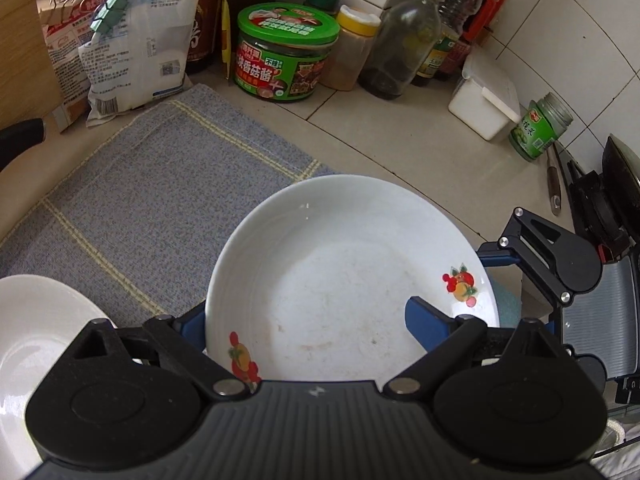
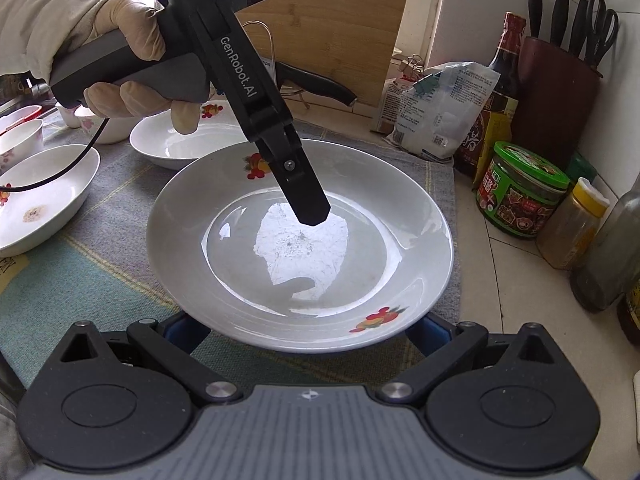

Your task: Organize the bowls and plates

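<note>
A white deep plate point(image 1: 340, 272) point(image 2: 240, 280) with fruit decals sits low over the grey-blue cloth point(image 1: 160, 200). My left gripper point(image 1: 308, 312) straddles its rim. One finger point(image 2: 300, 184) lies over the plate's inside and the other passes under the rim, hidden. My right gripper point(image 2: 308, 332) has both blue fingers wide apart under the near rim, on either side of the plate's base, tips hidden. Its finger point(image 1: 496, 258) reaches under the plate's right edge in the left wrist view. Both seem to hold the plate.
More white plates point(image 2: 192, 140) point(image 2: 40, 200) and small bowls point(image 2: 20, 140) stand on the cloth's far left. A green-lidded jar point(image 1: 284, 52), bottles point(image 1: 400, 40), a white box point(image 1: 484, 100), bags point(image 1: 132, 40), a knife block point(image 2: 556, 96) and a cutting board point(image 2: 340, 20) line the wall. A gloved hand point(image 2: 132, 40) holds the left gripper.
</note>
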Tool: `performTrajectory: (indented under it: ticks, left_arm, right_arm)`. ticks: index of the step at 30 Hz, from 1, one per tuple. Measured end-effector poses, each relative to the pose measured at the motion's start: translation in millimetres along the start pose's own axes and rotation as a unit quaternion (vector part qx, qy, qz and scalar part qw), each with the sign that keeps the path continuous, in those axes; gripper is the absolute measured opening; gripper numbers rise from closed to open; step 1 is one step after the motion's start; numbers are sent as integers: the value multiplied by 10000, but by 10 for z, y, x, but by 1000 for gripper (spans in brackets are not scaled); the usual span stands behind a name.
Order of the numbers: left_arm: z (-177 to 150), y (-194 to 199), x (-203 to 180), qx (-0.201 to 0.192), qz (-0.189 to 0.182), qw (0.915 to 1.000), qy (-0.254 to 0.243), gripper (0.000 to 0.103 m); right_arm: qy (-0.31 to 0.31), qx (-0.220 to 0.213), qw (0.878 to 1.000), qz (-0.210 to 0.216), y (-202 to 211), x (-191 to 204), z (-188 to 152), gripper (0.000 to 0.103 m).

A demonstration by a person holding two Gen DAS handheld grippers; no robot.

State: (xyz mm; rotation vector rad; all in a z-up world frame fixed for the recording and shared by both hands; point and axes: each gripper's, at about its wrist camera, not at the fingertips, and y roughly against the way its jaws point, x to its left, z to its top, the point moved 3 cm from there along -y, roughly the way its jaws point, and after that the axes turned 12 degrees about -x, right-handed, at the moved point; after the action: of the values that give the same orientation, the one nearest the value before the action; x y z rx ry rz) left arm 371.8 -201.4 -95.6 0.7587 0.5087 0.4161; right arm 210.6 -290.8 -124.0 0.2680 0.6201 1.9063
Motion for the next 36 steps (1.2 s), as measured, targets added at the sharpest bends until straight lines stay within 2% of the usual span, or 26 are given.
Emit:
performTrajectory:
  ticks: [11, 20, 25, 36]
  left_arm:
    - [206, -277, 91, -22, 42, 10000, 35, 95]
    - [244, -425, 124, 6, 64, 10000, 18, 95]
    - [234, -461, 167, 16, 97, 9999, 62, 92]
    - [228, -398, 145, -136, 163, 9997, -114, 93]
  right_arm:
    - [-90, 62, 9999, -65, -183, -287, -32, 103]
    - [-143, 137, 9997, -109, -237, -356, -64, 103]
    - [-142, 161, 9997, -149, -260, -378, -60, 103]
    - [-110, 206, 9996, -171, -239, -342, -75, 103]
